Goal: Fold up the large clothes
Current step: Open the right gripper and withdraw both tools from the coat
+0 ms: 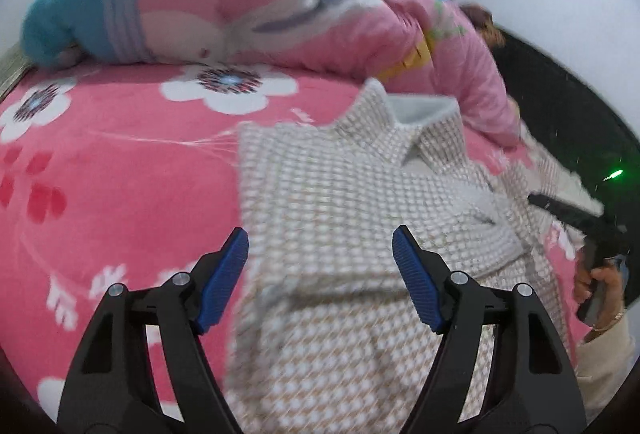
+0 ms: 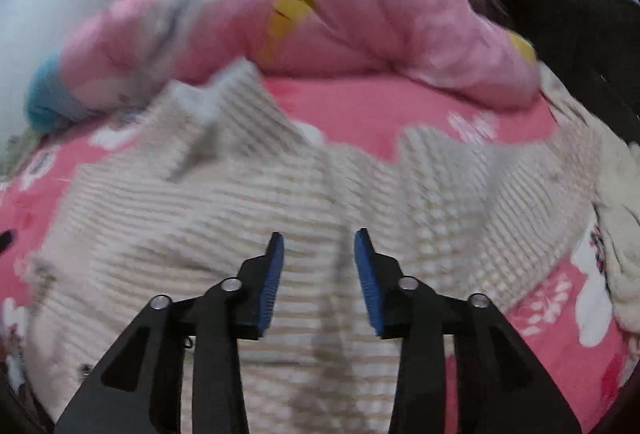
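A large beige-and-white houndstooth coat is lying spread across the pink flowered bedspread, taking up the near and right-hand part of the bed. Its collar is pointing toward the far edge, showing a plain white lining, and one front panel is lying folded over the body, making a thick layered ridge across the middle. In the right wrist view the coat is looking blurred, its weave reading as pale ribbed bands. A rolled pink quilt with a blue end is lying along the far edge of the bed. The left gripper is hovering over the coat with its blue pads wide apart, holding nothing. The right gripper is hanging above the fabric with its jaws parted and empty. No readable writing or label is showing anywhere.
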Motion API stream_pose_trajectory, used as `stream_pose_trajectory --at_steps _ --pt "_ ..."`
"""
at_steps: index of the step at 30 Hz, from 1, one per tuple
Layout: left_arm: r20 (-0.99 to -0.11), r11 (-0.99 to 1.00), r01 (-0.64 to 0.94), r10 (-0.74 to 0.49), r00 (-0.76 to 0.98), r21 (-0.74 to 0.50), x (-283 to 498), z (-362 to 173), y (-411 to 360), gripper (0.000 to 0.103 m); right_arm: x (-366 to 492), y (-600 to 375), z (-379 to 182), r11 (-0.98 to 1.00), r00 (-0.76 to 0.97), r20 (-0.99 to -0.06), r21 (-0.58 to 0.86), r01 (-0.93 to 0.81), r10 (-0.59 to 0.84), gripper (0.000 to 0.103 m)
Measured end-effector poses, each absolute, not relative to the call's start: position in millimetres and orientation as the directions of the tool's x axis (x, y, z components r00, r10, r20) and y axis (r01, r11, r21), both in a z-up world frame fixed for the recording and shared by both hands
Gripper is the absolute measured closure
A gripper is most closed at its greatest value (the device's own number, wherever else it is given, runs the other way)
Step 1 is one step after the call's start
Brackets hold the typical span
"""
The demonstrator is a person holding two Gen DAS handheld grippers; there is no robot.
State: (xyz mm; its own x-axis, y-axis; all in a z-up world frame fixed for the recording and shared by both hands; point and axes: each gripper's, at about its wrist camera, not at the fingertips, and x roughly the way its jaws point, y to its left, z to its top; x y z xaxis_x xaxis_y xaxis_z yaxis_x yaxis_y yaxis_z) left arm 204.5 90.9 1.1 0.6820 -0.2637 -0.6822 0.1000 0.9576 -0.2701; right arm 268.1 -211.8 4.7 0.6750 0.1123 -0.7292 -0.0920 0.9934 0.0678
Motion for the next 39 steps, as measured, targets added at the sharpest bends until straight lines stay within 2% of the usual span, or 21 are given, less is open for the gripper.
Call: stream_pose_trajectory --at_steps 3,5,6,8,11,16,17,19,21,23,25,29,31,33,39 --pt "-0.744 0.962 0.099 -0.260 0.616 -0.255 232 -27 73 0.033 268 -174 -15 0.972 0.598 -0.778 0.071 -0.225 0.195 0.057" --pt "-0.821 0.979 0.047 -0.192 0.538 -0.198 246 -63 70 0.034 278 -161 -46 0.973 0.517 -0.842 0.041 -0.229 0.157 0.057" --pt "-0.818 0.980 0.053 -0.191 0.543 -0.194 246 -69 69 0.034 280 -158 -63 0.975 0.480 -0.866 0.033 -0.221 0.138 0.056" --pt "-0.799 0.986 0.080 -0.167 0.577 -0.149 236 -67 64 0.034 276 -161 -68 0.975 0.497 -0.855 0.046 -0.216 0.150 0.056" --pt "-0.797 0.988 0.092 -0.157 0.583 -0.127 231 -56 63 0.034 274 -163 -51 0.982 0.470 -0.872 0.061 -0.179 0.140 0.056" --pt "-0.745 0.984 0.085 -0.172 0.644 -0.154 241 -23 63 0.034 287 -145 -17 0.977 0.567 -0.806 0.066 -0.204 0.173 0.053" --pt "-0.748 0.986 0.079 -0.165 0.643 -0.150 248 -21 59 0.033 294 -142 -20 0.977 0.567 -0.805 0.073 -0.199 0.176 0.051" --pt "-0.768 0.986 0.075 -0.161 0.620 -0.146 263 -24 46 0.028 315 -133 -47 0.981 0.522 -0.839 0.071 -0.180 0.156 0.037" --pt "-0.813 0.991 0.063 -0.134 0.566 -0.119 281 -43 34 0.023 324 -127 -76 0.984 0.482 -0.866 0.064 -0.165 0.137 0.029" --pt "-0.848 0.997 0.058 -0.078 0.524 -0.056 291 -69 24 0.019 317 -131 -72 0.984 0.498 -0.855 0.075 -0.160 0.146 0.029" --pt "-0.819 0.998 0.063 -0.057 0.571 -0.025 282 -69 21 0.019 305 -136 -56 0.987 0.494 -0.857 0.088 -0.136 0.144 0.029" --pt "-0.814 0.997 0.057 -0.076 0.576 -0.052 279 -66 25 0.019 265 -145 -31 0.987 0.555 -0.821 0.056 -0.152 0.133 0.029" --pt "-0.804 0.998 0.045 -0.064 0.591 -0.046 275 -59 24 0.019 260 -147 -51 0.990 0.517 -0.852 0.006 -0.140 0.079 0.026" --pt "-0.785 0.997 0.056 -0.081 0.615 -0.059 264 -50 22 0.019 258 -152 -67 0.990 0.523 -0.848 0.021 -0.139 0.092 0.025" --pt "-0.776 0.994 0.100 -0.104 0.622 -0.053 265 -39 -6 0.019 225 -178 -25 0.990 0.581 -0.802 0.096 -0.104 0.139 0.025"
